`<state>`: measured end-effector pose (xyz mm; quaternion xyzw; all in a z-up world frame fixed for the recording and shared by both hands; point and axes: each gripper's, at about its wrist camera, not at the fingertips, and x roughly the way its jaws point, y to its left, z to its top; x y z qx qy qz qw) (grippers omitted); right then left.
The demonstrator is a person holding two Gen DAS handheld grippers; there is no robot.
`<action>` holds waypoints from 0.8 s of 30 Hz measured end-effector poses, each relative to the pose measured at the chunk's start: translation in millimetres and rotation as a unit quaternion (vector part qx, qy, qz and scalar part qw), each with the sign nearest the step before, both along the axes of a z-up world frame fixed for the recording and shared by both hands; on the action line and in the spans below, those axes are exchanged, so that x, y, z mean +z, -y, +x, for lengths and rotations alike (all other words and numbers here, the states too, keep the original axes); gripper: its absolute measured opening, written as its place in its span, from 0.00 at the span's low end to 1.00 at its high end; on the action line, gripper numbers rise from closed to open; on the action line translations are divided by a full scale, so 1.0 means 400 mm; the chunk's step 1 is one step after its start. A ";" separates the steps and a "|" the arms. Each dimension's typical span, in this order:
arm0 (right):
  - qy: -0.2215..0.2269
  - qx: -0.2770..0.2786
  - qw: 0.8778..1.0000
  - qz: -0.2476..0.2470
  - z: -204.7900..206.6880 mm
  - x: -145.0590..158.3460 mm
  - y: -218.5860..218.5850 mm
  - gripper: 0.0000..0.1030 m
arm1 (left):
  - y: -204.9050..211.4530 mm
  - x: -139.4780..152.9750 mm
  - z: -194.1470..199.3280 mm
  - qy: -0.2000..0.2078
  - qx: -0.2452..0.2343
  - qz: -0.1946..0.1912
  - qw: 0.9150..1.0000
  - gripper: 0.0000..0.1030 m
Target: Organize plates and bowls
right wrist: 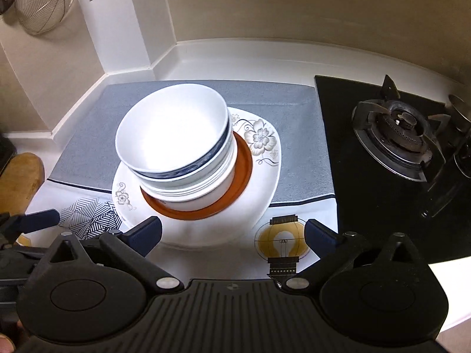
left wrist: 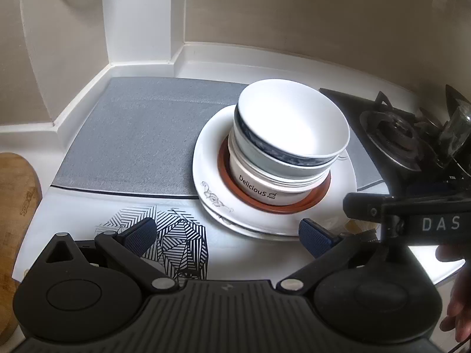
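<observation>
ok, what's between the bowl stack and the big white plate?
A brown saucer: the bowl stack stands on it, and it rests on the white plate. Both wrist views show its rim ringing the stack's base.

The stack of bowls (right wrist: 176,147) on the floral plates (right wrist: 265,182) stood as the main obstacle on the surface (right wrist: 235,58). Left of the stack the grey mat (left wrist: 132,135) lay bare; behind it ran a strip of surface to the wall. Right of it the gas burner (right wrist: 397,132) blocked passage. Both tools hung with fingers spread before the stack.
</observation>
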<state>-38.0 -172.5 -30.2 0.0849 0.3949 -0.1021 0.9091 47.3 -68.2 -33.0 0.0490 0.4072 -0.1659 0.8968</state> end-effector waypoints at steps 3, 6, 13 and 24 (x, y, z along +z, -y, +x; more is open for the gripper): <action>0.003 0.004 1.000 -0.014 0.007 0.011 -0.003 0.99 | 0.001 0.012 -0.005 0.007 0.001 -0.004 1.000 1.00; 0.012 0.007 1.000 -0.027 0.008 0.012 -0.008 0.99 | -0.006 0.008 -0.005 0.006 0.006 0.005 1.000 1.00; 0.005 0.002 1.000 -0.022 0.002 0.001 -0.005 0.99 | -0.023 0.001 -0.003 -0.002 0.023 0.008 1.000 1.00; 0.011 -0.007 0.999 -0.030 -0.010 0.010 0.010 0.99 | -0.017 0.003 -0.004 -0.002 0.027 0.007 1.000 1.00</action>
